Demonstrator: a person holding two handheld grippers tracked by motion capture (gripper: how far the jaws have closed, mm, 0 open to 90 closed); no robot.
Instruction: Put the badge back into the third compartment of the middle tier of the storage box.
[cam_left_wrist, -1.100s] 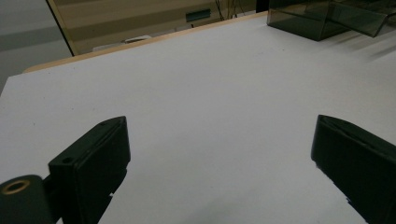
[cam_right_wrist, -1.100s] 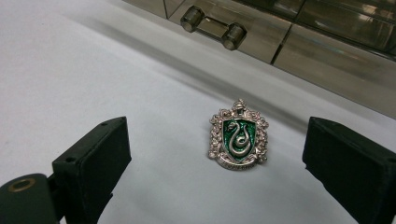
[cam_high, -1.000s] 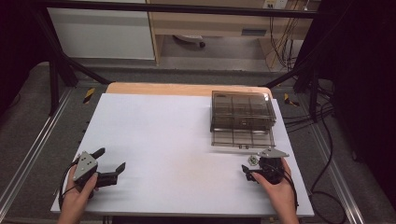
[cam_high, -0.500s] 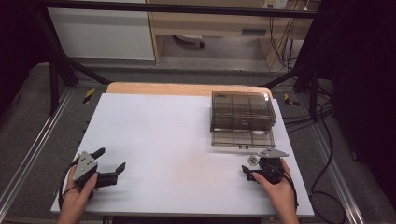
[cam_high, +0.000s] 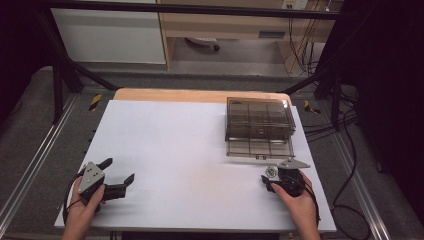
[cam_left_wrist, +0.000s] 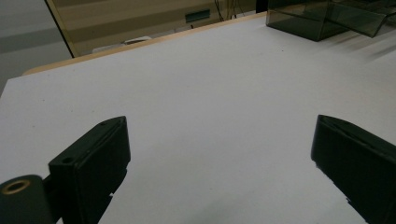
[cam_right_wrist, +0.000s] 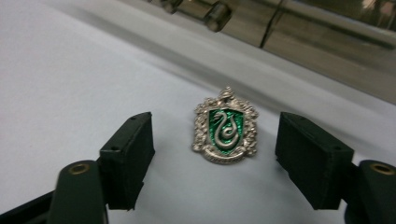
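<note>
A small silver crest pin (cam_right_wrist: 225, 127) with a green shield and a snake lies flat on the white table (cam_high: 190, 145), near the right front. My right gripper (cam_right_wrist: 215, 154) rests low on the table with the pin between its jaws. The jaws have just been closing, but a gap remains on each side of the pin and neither pad touches it. In the high view the pin (cam_high: 270, 171) sits just ahead of the right gripper (cam_high: 270, 178). My left gripper (cam_high: 120, 170) is at the left front, open and empty, with bare table between its jaws (cam_left_wrist: 219, 154).
A smoky clear compartment box (cam_high: 258, 119) stands at the back right, with its open flap (cam_high: 260, 147) lying toward the pin. The box edge (cam_right_wrist: 299, 32) runs just beyond the pin. The box (cam_left_wrist: 317, 18) is far from the left gripper.
</note>
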